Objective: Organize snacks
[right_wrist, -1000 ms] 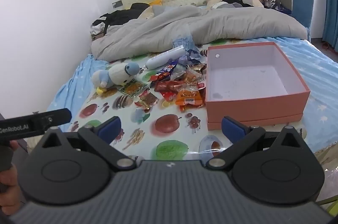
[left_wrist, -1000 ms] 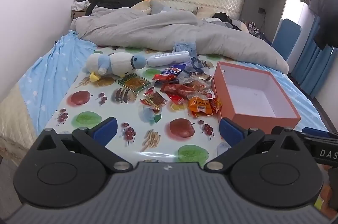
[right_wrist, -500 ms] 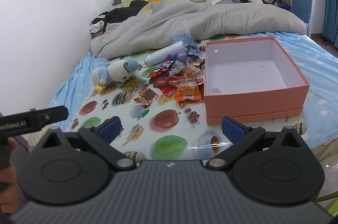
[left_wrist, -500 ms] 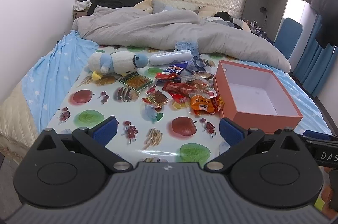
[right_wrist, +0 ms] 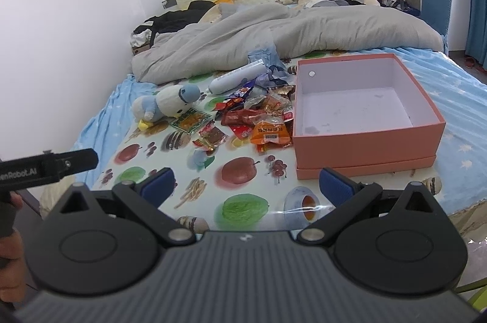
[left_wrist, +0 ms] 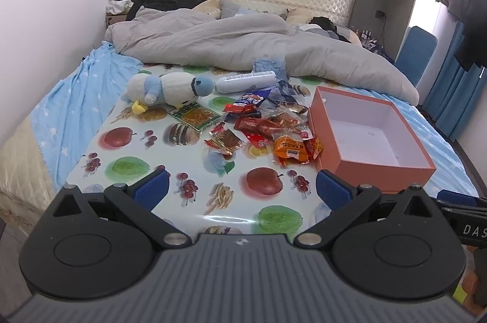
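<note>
A pile of snack packets (left_wrist: 268, 125) (right_wrist: 258, 116) lies on a fruit-print sheet (left_wrist: 182, 164) on the bed, just left of an open, empty salmon-pink box (left_wrist: 374, 152) (right_wrist: 365, 140). An orange packet (left_wrist: 293, 151) (right_wrist: 269, 134) lies nearest the box. A green-edged packet (left_wrist: 194, 117) (right_wrist: 190, 120) lies apart at the left. My left gripper (left_wrist: 242, 190) is open and empty, held back above the sheet's near edge. My right gripper (right_wrist: 246, 186) is open and empty, also at the near edge, in front of the box's left corner.
A blue and white plush toy (left_wrist: 164, 91) (right_wrist: 166, 105) and a white tube (left_wrist: 245, 82) (right_wrist: 236, 78) lie behind the snacks. A grey duvet (left_wrist: 258, 49) covers the far half of the bed. A white wall runs along the left.
Both grippers have pulled back and risen slightly, so the bed, snacks and box look a little farther away. Nothing on the bed has moved.
</note>
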A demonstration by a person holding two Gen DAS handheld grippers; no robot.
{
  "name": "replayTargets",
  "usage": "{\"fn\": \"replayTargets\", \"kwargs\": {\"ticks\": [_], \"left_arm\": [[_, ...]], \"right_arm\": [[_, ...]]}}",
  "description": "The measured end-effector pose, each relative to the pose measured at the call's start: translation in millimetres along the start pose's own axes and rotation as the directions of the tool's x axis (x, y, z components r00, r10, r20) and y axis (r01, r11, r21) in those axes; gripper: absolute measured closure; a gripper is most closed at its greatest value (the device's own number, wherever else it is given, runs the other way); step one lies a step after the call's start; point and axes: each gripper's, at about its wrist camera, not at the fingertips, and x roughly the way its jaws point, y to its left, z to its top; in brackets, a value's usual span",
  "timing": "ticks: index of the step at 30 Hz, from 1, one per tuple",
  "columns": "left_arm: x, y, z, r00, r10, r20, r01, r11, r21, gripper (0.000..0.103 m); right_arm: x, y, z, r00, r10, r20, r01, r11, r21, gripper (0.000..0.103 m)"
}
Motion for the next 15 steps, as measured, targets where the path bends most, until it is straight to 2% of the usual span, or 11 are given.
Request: {"fn": "replayTargets", "kwargs": {"ticks": [15], "left_arm": [[-4.1,-7.9,3.2,1.0,-0.017,-0.003,0.017,1.0,0.021,0.0]], "right_arm": [[-9.8,-4.0,-3.8,0.999,-0.007,0.043,0.007,1.0,0.005,0.0]]}}
